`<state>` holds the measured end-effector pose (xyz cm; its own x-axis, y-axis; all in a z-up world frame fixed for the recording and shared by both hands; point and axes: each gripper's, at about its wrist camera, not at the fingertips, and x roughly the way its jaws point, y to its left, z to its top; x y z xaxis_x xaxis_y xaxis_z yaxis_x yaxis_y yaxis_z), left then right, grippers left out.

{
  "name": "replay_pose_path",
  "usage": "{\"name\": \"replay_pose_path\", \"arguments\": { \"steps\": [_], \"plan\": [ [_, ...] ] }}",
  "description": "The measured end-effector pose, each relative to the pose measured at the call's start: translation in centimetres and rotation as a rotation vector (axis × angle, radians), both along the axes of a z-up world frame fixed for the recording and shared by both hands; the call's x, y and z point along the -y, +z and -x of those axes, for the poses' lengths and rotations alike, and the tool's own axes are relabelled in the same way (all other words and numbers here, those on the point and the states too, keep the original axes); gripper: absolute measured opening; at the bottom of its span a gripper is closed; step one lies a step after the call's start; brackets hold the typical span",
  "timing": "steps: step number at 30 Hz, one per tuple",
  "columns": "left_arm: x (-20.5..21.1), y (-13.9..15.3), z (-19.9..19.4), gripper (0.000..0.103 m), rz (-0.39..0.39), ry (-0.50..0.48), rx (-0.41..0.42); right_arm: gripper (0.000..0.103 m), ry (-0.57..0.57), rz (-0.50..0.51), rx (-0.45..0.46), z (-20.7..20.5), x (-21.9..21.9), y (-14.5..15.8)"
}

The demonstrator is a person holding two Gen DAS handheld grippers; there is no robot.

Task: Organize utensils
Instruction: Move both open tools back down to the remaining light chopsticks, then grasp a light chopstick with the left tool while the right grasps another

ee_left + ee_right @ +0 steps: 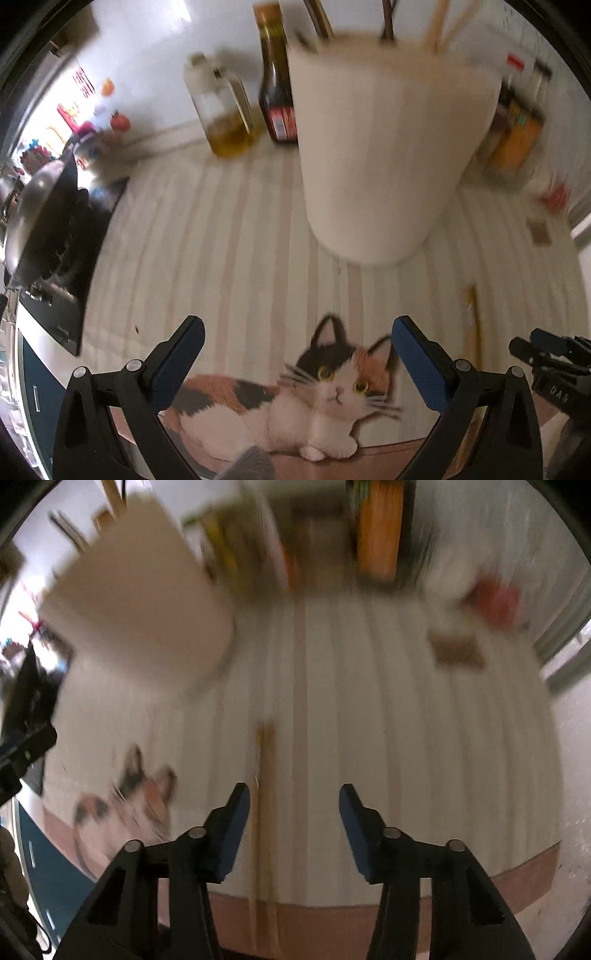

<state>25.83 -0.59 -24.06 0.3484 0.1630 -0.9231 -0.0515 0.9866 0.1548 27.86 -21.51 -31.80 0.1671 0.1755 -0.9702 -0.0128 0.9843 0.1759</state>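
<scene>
Right gripper jaws are standing apart, empty, just right of the chopsticks lying on the striped tabletop. Left gripper jaws wide apart, empty, near the holder. Chopsticks are being judged light, stiff, slippery; mid-length pinch advised.

We count one white utensil holder and take it as our landmark. Out of its top stick about four handles, blurred, so that count is rough. Left of the holder stand two bottles: one clear oil bottle and one dark sauce bottle. Right of it we make out at least two more containers, too smeared to count surely. In front of the holder lie two wooden chopsticks, and one printed cat shows on the one striped mat
</scene>
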Motion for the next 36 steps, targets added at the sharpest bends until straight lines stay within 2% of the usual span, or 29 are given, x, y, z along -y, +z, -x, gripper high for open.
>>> {"name": "replay_pose_path", "arguments": {
  "steps": [4,9,12,13,15,17,24,26,31,33,34,36],
  "plan": [
    [0.3,-2.3,0.6,0.103,-0.012,-0.003,-0.051,0.047,0.026,-0.016,-0.049,1.1,-0.9,-2.4],
    [0.8,-3.2,1.1,0.103,-0.020,-0.006,-0.070,0.035,0.072,0.010,-0.083,1.8,-2.4,-3.4],
    [1.3,-3.6,1.3,0.103,-0.028,-0.019,-0.079,0.022,0.087,0.039,-0.067,2.3,-2.9,-3.3],
    [1.5,-3.7,1.3,0.103,-0.027,-0.024,-0.084,0.006,0.083,0.047,-0.083,2.4,-2.8,-3.5],
    [2.6,-3.9,1.3,0.103,-0.010,-0.049,-0.092,0.006,0.048,0.024,-0.090,2.8,-1.8,-3.8],
    [4.1,-4.1,1.3,0.103,0.006,-0.075,-0.106,0.006,0.019,0.049,-0.095,3.6,-0.5,-3.9],
    [11.6,-6.2,1.2,0.101,0.153,-0.173,-0.217,0.006,-0.151,0.049,-0.130,7.3,7.6,-4.4],
    [13.9,-7.2,1.3,0.090,0.172,-0.208,-0.253,0.006,-0.194,0.053,-0.136,8.0,9.7,-4.4],
    [17.8,-9.3,1.8,0.072,0.145,-0.274,-0.306,0.006,-0.246,0.051,-0.143,9.4,12.6,-4.4],
    [18.5,-9.9,1.9,0.053,0.129,-0.288,-0.312,0.006,-0.254,0.043,-0.142,9.9,13.4,-4.4],
    [18.8,-9.9,2.0,0.050,0.107,-0.298,-0.294,0.007,-0.252,0.044,-0.142,10.1,13.5,-4.4],
    [18.8,-9.6,2.0,0.036,0.108,-0.303,-0.283,0.007,-0.252,0.050,-0.142,9.9,14.0,-4.4]
  ]
}}
